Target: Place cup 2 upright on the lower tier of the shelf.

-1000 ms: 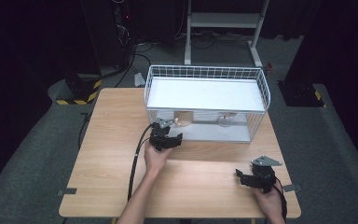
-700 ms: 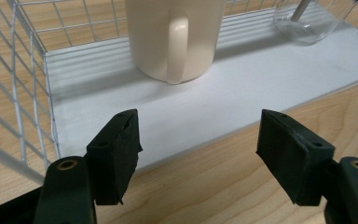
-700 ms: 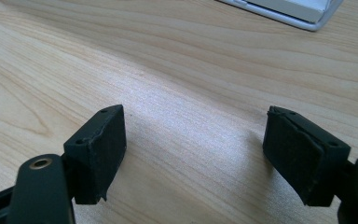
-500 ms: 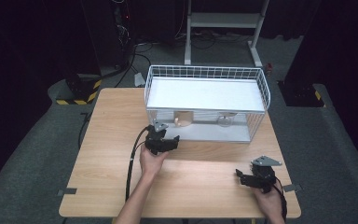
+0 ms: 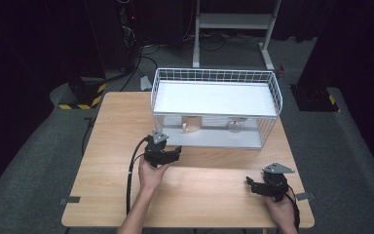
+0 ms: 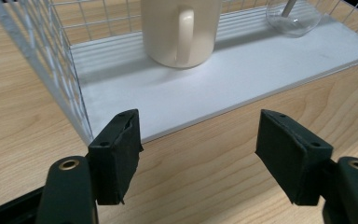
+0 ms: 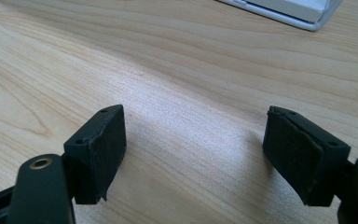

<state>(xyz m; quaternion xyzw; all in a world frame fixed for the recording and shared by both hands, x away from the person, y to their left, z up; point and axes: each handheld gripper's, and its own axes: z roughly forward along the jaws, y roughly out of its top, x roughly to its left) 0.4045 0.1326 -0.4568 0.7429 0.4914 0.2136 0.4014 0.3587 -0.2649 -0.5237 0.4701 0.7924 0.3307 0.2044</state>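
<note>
Jaws of the left gripper (image 6: pixel 198 158) stand wide and empty; a cream mug (image 6: pixel 182 30) sits ahead of them on the wire rack's (image 6: pixel 205 93) white shelf. Right gripper (image 7: pixel 193 154) gapes wide over bare table (image 7: pixel 191 70).

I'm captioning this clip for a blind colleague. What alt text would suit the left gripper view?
The left gripper, its two black jaws open with nothing between them, points at a cream mug standing on the white shelf of a wire rack, handle facing the camera. A clear glass sits farther right on the shelf, and the rack rests on a wooden table.
</note>
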